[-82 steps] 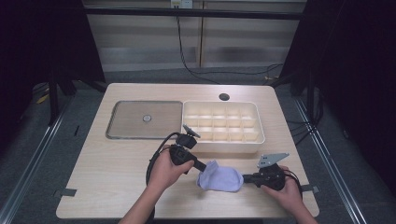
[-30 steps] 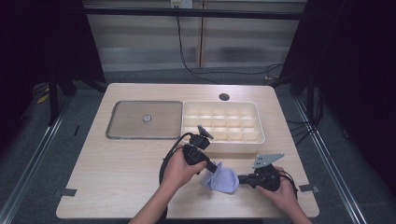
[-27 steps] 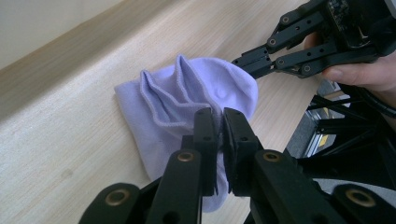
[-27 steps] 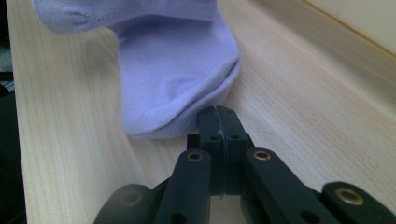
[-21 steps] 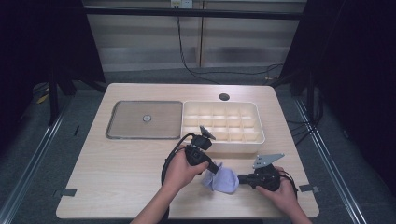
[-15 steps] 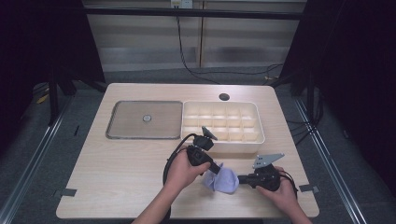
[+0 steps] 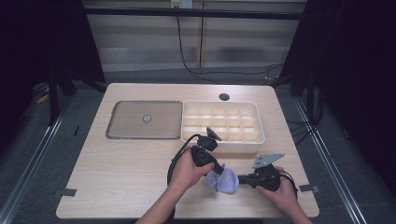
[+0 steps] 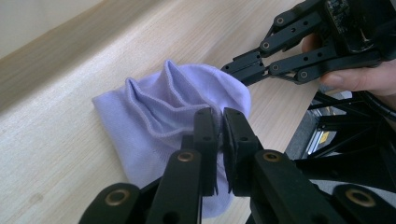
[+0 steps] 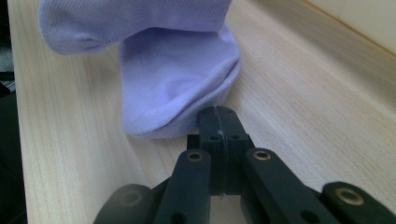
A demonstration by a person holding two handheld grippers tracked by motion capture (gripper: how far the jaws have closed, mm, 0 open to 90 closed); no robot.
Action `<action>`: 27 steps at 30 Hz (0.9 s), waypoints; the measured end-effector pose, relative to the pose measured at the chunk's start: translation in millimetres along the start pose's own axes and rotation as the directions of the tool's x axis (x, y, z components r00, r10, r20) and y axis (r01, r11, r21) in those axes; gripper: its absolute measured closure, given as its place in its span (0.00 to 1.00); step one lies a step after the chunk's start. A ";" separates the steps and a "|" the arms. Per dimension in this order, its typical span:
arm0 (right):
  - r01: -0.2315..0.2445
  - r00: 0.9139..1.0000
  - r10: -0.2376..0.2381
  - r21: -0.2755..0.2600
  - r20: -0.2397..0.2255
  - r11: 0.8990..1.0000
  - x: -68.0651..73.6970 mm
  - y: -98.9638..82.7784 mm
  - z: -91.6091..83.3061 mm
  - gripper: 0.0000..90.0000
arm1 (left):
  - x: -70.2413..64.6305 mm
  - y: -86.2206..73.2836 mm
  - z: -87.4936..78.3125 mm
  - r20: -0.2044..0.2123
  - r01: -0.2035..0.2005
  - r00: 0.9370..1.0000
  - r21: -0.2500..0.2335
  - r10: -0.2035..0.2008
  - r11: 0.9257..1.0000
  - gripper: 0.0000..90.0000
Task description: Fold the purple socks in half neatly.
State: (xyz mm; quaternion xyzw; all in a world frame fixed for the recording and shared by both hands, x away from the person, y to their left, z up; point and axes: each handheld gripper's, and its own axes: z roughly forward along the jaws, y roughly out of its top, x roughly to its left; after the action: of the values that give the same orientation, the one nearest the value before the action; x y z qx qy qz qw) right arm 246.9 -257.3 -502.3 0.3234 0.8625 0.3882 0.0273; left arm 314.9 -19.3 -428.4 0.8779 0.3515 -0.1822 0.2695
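While both grippers meet low in the high view, the lilac sock (image 7: 223, 179) lies bunched on the table (image 7: 116, 172) between them — the left gripper (image 8: 219, 123) pinches its fabric, and the right gripper (image 9: 218, 122) is closed at its edge, jaws pressed together.

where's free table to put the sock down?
Widest bare patch: the table's front left, bordered by the grey lid behind and the left forearm. A narrower strip runs between the compartment box and the right edge. Crowded: front centre-right, where the left gripper and right gripper meet at the purple sock.
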 end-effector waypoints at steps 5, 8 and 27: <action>-0.001 1.000 0.001 0.000 -0.002 1.000 -0.3 -0.1 0.0 1.00 | -1.1 0.7 2.6 -0.002 0.003 1.000 0.006 -0.003 1.000 0.94; -0.005 1.000 0.005 -0.004 -0.006 1.000 -0.5 -0.2 0.1 1.00 | -2.4 1.5 4.8 -0.001 -0.002 1.000 0.009 0.002 1.000 0.94; 0.003 1.000 -0.003 -0.001 -0.004 1.000 -0.2 0.0 0.1 1.00 | -11.7 4.6 17.8 0.005 -0.017 1.000 0.003 0.017 1.000 0.94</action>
State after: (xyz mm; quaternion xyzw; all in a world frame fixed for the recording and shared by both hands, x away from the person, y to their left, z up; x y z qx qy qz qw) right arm 247.1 -257.3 -502.5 0.3213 0.8628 0.3894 0.0264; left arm 307.9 -38.8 -434.9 0.8808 0.3430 -0.1826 0.2705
